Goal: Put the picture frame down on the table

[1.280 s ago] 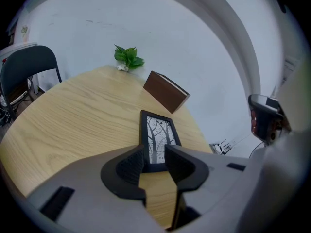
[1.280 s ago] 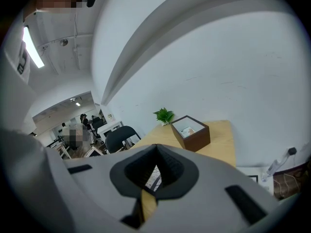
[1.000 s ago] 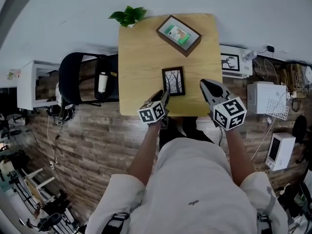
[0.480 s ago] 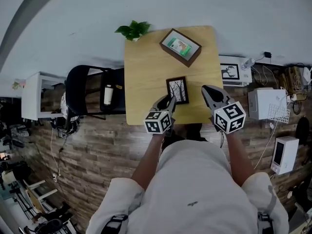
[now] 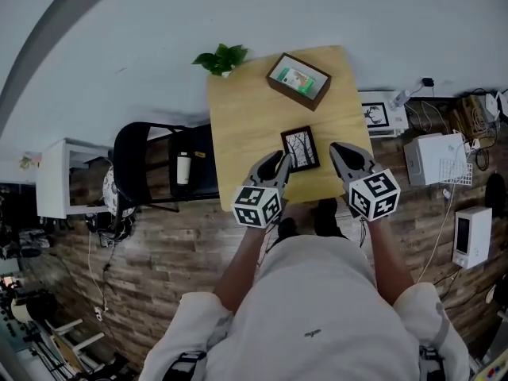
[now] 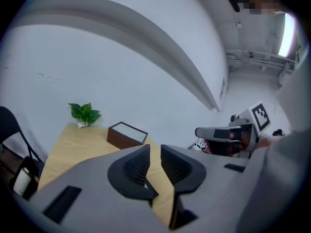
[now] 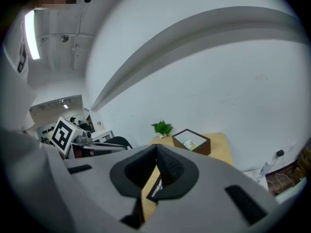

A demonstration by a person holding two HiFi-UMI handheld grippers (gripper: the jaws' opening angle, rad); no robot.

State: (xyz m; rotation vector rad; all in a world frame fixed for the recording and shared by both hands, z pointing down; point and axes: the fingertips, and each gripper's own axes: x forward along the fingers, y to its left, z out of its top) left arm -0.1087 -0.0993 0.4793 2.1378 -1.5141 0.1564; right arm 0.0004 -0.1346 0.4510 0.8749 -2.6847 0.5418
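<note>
Right now you have one small dark picture frame (image 5: 300, 148) lying flat on the wooden table (image 5: 246, 117), near the edge closest to you. Its face is up and shows a bare-tree print. Neither of your two grippers touches it.

Your left gripper (image 5: 278, 163) hovers just beside the frame's lower left corner. In the left gripper view its jaws stand a narrow gap apart, and nothing sits between them (image 6: 154, 152).

Your right gripper (image 5: 337, 149) hangs just to the right of the frame, over the table's near right corner. In the right gripper view its two jaws meet at the tips and hold nothing (image 7: 156, 149). Through the slot beneath the tips you can see a slice of the frame (image 7: 155, 191) on the wood.

Count two frames on the table in all. The second is a deeper brown box frame (image 5: 299, 80) with a green picture. It sits at the far side, turned at an angle and well apart from the small one, and both gripper views catch it (image 6: 127, 132) (image 7: 191, 142).

One small green plant (image 5: 222, 56) stands at the far left corner. One black chair (image 5: 143, 165) stands to the left of the table, with a single bottle (image 5: 183, 167) lying on its seat. Each gripper carries one marker cube, left (image 5: 257, 205) and right (image 5: 375, 194).
</note>
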